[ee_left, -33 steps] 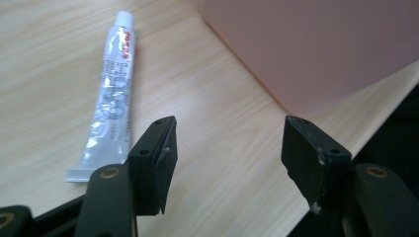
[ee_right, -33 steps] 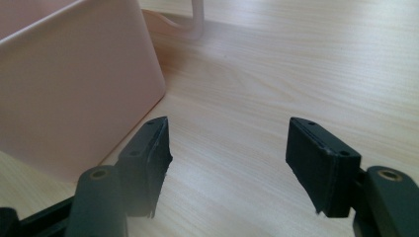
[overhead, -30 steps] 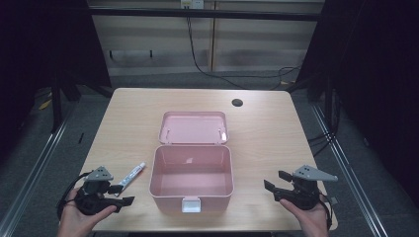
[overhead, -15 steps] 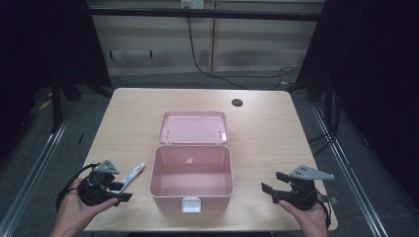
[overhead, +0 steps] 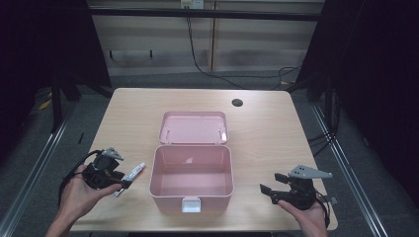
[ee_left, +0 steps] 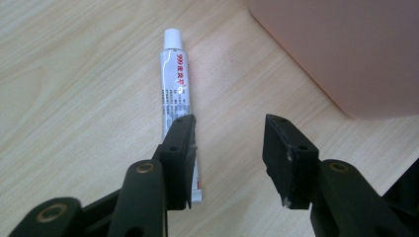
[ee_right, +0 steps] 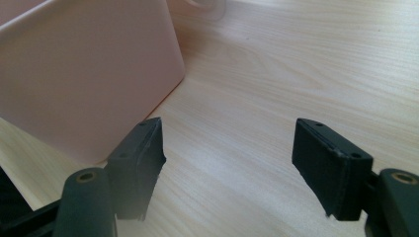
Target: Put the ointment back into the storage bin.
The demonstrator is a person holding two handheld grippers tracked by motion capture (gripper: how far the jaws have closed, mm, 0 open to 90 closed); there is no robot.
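left tool (overhead: 120, 180) jaws closing, gapped; right tool (overhead: 269, 187) jaws opening, apart.

White tube (ee_left: 177, 94), lying on the table just beside the pink box (ee_left: 341, 49): red print "999" near the cap end, followed by red characters too small to read. Below that, several lines of fine dark print, illegible. No lettering legible on the pink box itself.

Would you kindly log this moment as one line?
left gripper: closing, beside tube | right gripper: opening, empty | box: lid open
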